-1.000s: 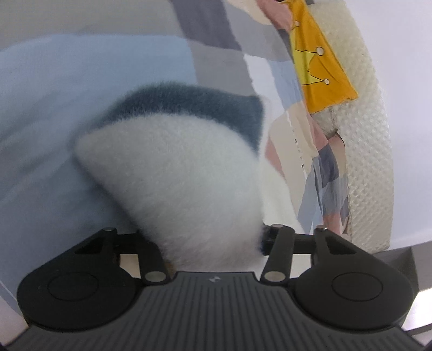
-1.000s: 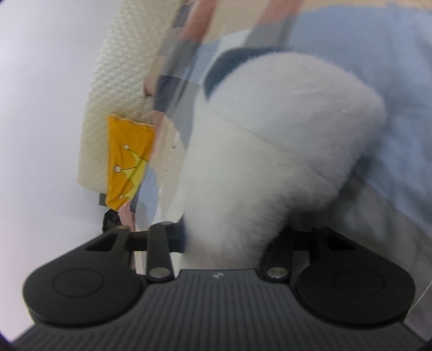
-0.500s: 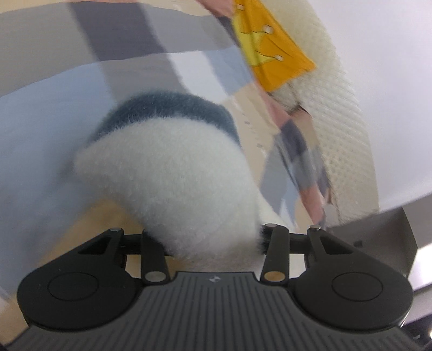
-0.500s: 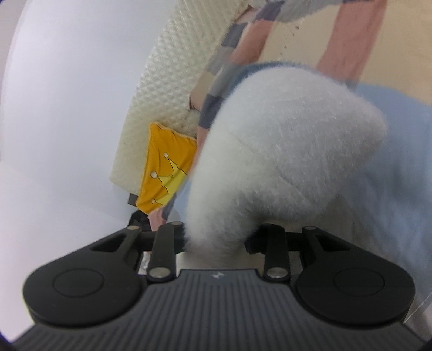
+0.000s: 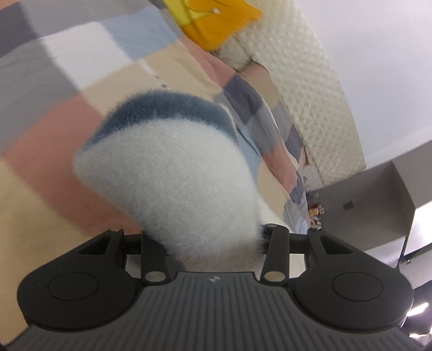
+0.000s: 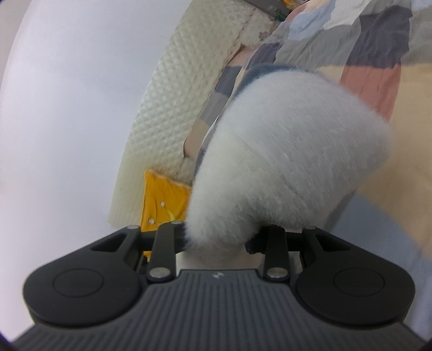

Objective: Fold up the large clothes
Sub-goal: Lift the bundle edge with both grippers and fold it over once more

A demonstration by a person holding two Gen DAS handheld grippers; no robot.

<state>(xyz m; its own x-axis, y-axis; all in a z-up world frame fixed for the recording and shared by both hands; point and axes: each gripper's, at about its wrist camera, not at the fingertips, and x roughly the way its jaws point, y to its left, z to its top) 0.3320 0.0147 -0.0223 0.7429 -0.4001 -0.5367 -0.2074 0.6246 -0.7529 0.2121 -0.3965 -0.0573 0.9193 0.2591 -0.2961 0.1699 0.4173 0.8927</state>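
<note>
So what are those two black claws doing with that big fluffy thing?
A person is working two hand-held claws to fold a large fluffy white garment with a dark blue edge. The left claw and the right claw each have a bunch of the fleece clamped between their fingers, holding it up over a bed with a patchwork cover. A yellow cushion leans by the quilted cream headboard. No fold is finished yet.

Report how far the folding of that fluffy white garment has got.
Done: both corners gripped. In hand: the left claw and right claw each pinch the fluffy white garment, lifted over the patchwork bedspread. Left: no finished fold shows; laying it over and flattening remain.
</note>
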